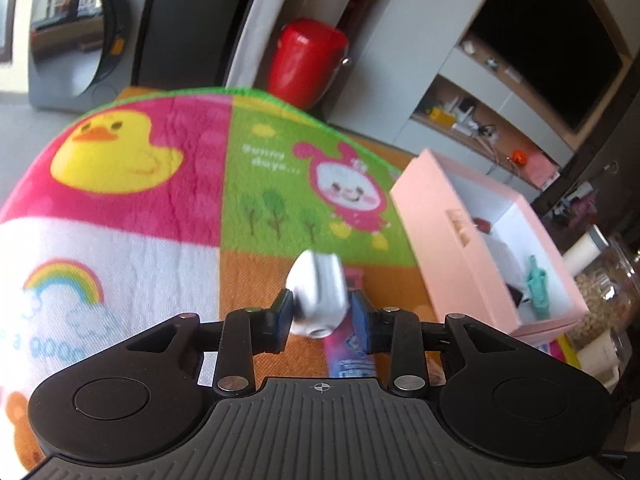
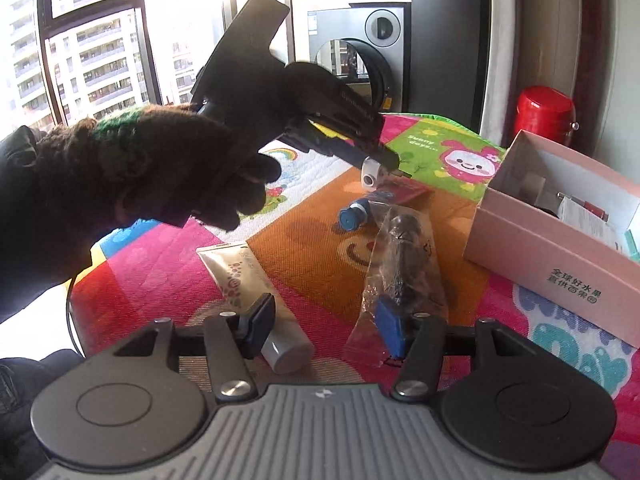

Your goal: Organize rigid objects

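L gripper (image 1: 321, 312) over desk mat (image 1: 140, 184), white plastic piece (image 1: 318, 300) betw. narrow jaws, grip unclear. R gripper (image 2: 326, 330) jaws half-wide, empty, above cream tube (image 2: 256, 300) & bagged item (image 2: 400, 264). Pink box (image 2: 552, 264) nearby.

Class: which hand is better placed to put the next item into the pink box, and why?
Left. Its tongs already have the small white object between them, beside the pink box. The right tongs stand open and empty over the cream tube.
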`<action>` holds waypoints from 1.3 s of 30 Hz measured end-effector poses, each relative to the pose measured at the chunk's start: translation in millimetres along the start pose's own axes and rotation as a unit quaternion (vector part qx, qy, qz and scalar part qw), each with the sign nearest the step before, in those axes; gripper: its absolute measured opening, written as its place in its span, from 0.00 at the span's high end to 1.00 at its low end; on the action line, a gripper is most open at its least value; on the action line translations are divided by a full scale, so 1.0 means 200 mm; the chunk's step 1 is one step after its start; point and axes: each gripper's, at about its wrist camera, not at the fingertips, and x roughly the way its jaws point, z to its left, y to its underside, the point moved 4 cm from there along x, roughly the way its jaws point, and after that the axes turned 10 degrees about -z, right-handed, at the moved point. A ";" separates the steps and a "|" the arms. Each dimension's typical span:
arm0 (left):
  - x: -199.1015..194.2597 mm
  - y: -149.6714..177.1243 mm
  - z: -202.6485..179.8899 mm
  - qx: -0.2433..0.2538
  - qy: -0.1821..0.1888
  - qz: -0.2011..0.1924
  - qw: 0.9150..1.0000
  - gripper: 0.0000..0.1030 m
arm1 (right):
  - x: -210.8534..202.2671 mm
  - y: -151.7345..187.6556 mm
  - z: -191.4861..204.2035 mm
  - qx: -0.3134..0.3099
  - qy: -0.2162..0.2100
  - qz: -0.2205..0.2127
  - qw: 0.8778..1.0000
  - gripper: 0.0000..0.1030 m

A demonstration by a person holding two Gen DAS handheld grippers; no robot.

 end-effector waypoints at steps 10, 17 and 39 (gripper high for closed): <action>0.02 0.00 0.04 -0.020 0.005 -0.006 1.000 0.70 | -0.02 0.01 0.01 -0.004 0.010 -0.007 1.000 0.41; -0.27 0.18 0.16 -0.016 0.019 -0.010 1.000 0.77 | 0.00 0.00 0.09 -0.048 -0.006 0.004 0.999 0.41; -0.61 0.39 0.22 0.025 0.014 -0.028 0.999 0.77 | 0.73 -0.34 -0.09 -0.010 0.109 0.062 0.992 0.65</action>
